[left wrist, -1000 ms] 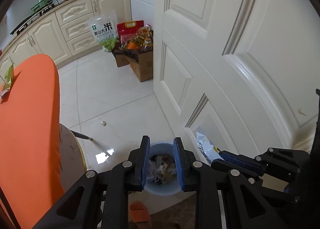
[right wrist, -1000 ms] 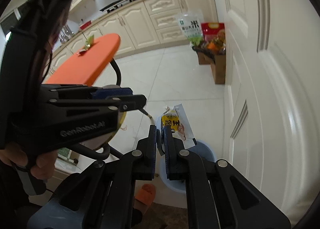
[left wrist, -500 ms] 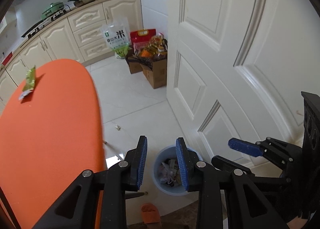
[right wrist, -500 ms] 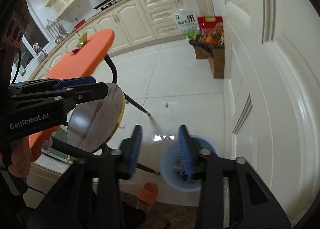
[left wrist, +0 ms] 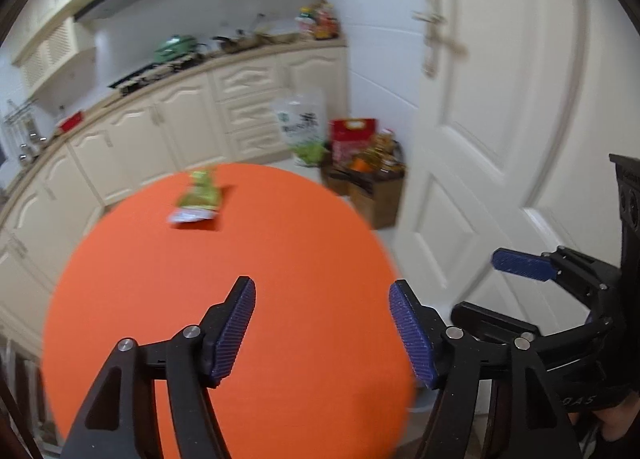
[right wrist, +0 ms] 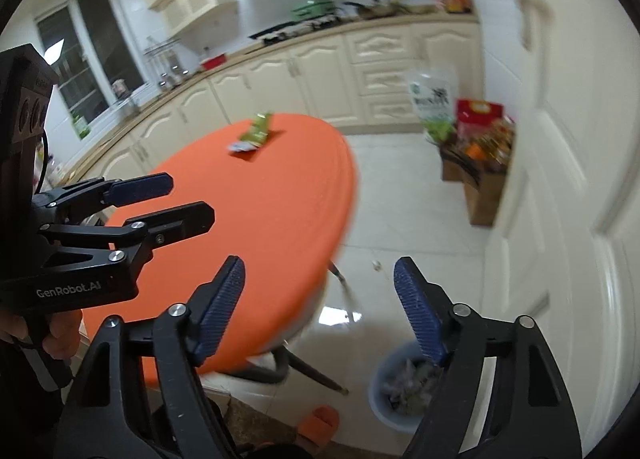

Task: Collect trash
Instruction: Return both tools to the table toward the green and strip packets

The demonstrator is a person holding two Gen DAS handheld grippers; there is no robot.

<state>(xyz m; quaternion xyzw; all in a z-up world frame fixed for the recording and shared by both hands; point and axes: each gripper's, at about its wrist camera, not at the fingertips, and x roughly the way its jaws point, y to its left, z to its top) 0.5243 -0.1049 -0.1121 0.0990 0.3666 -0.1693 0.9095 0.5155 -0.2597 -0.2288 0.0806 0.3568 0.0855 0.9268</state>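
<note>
Left hand-held gripper (left wrist: 322,325): jaws spread, having just been opening, with nothing between the blue ribbed pads; it hangs above the round orange tabletop (left wrist: 280,259). Right hand-held gripper (right wrist: 320,311): jaws likewise spread wide after just opening, empty, held over the tabletop's near edge and the white tiled floor (right wrist: 400,195). A green snack wrapper (left wrist: 198,199) lies alone on the far part of the tabletop, well apart from both grippers; the right wrist view shows it in the same place (right wrist: 256,133). A blue waste bin (right wrist: 400,387) stands on the floor below the right gripper, beside the white door (right wrist: 560,179), with crumpled trash inside. An orange slipper (right wrist: 320,425) lies just beside the bin. Cardboard boxes of groceries (right wrist: 480,175) stand against the door, near the cream cabinets (right wrist: 320,75).
</note>
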